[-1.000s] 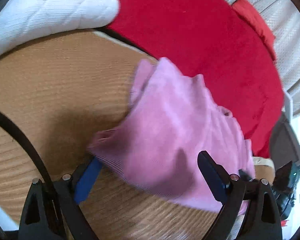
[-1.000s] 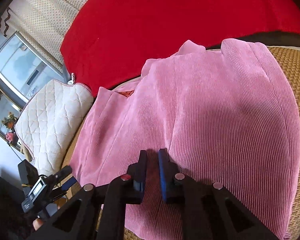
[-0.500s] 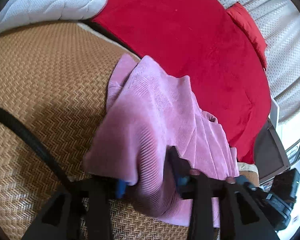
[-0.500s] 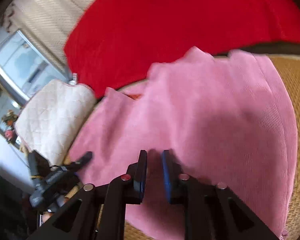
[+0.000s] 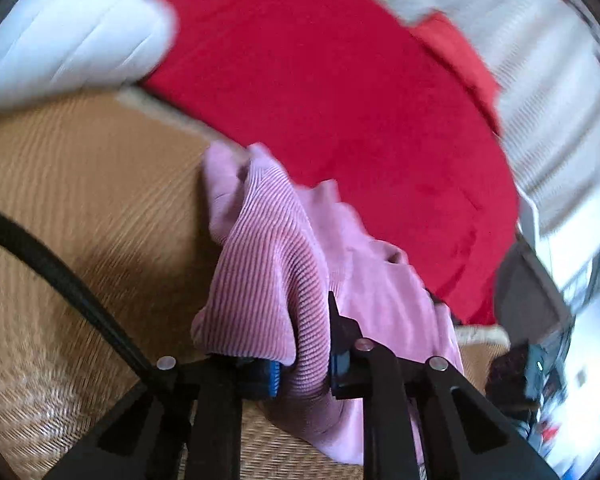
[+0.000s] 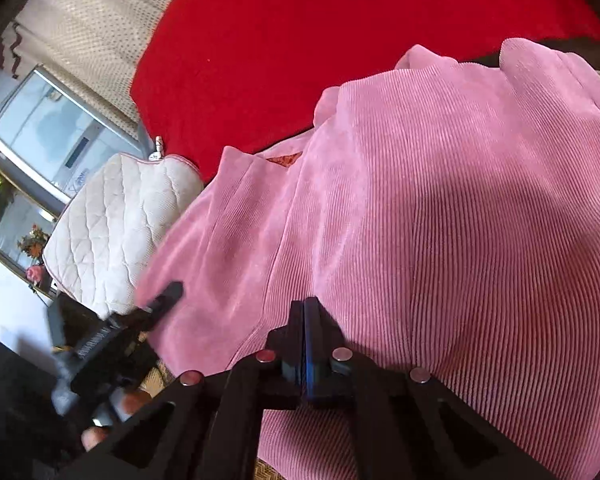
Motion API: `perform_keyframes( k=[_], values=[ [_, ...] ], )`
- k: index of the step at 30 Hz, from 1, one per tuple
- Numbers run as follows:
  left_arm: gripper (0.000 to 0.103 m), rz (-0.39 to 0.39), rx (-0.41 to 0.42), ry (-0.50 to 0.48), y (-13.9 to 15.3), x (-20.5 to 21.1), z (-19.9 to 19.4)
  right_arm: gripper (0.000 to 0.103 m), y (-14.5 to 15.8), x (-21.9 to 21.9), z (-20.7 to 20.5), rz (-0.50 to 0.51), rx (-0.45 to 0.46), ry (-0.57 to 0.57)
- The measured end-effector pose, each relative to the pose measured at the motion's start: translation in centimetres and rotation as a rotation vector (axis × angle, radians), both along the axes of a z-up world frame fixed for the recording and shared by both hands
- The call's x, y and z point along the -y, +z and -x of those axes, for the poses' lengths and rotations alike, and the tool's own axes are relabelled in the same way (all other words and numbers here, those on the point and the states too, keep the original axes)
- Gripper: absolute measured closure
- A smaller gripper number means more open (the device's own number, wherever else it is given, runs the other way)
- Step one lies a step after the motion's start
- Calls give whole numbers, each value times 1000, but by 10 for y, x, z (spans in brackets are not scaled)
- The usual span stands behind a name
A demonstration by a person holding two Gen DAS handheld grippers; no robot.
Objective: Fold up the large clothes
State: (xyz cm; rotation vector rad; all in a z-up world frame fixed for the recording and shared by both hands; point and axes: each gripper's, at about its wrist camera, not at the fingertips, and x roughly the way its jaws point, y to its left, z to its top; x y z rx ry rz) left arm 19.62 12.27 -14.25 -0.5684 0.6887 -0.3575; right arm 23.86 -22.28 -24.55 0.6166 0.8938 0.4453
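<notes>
A pink ribbed garment (image 6: 440, 220) lies on a woven straw mat (image 5: 80, 208). In the left wrist view my left gripper (image 5: 304, 364) is shut on a bunched edge of the pink garment (image 5: 268, 280), which rises in a fold between the fingers. In the right wrist view my right gripper (image 6: 305, 320) has its pads pressed together over the garment's near part; no cloth shows between them. The left gripper also shows in the right wrist view (image 6: 152, 312) at the garment's left edge.
A red blanket (image 5: 340, 80) lies beyond the mat. A white quilted cushion (image 6: 116, 224) sits left of the garment and shows again in the left wrist view (image 5: 68, 36). A dotted curtain (image 6: 80, 32) and a window are at the far left.
My left gripper went from open beside the garment to closed on its edge, lifting a fold. My right gripper's narrow gap has closed fully.
</notes>
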Motion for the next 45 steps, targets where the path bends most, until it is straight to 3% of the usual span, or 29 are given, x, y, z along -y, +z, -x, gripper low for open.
perform_keyframes(
  k=[4,6,9,11,12,13,15,17,19,21,24,25,26,28,30,32,35,39,43,45],
  values=[
    [91,-170,178,-160,54,42,31,102,-2,8,2,-49,-12,6],
    [92,-231,217,-246,73,69,40,103,-4,16,3,-93,-31,13],
    [92,-341,273,-420,99,138,55,103,-7,50,14,-242,-68,-27],
    [101,-392,325,-556,110,187,72,102,-10,86,24,-351,-106,-83],
    [101,-405,344,-635,112,214,82,95,-9,112,34,-414,-103,-133],
    [101,-419,352,-686,110,234,91,95,-6,140,44,-459,-74,-182],
    [101,-546,351,-795,82,294,105,95,1,196,66,-495,-18,-294],
    [101,-573,235,-815,48,316,99,95,-2,240,82,-460,-35,-403],
    [101,-506,143,-805,24,311,97,95,-4,268,93,-441,-49,-473],
    [101,-457,162,-779,26,288,108,94,1,273,91,-427,-37,-418],
    [96,-453,234,-680,50,255,118,94,8,259,76,-416,-22,-304],
    [81,-446,262,-633,61,236,125,94,7,253,72,-415,-28,-284],
    [48,-447,278,-582,67,222,128,94,7,247,68,-416,-32,-270],
    [16,-438,308,-394,78,184,131,94,12,227,58,-415,-21,-239],
    [14,-407,320,-262,85,151,132,94,17,205,57,-394,-13,-190],
    [12,-443,272,-213,86,145,121,94,18,189,55,-374,-16,-168],
    [12,-475,183,-244,74,154,97,94,13,165,51,-362,-35,-140],
    [12,-595,112,-241,55,155,78,94,14,140,41,-404,-13,-89],
    [12,-549,83,-239,38,149,70,94,16,129,30,-423,10,-99],
    [12,-529,50,-220,33,141,64,84,14,119,19,-431,-23,-71]
  ],
)
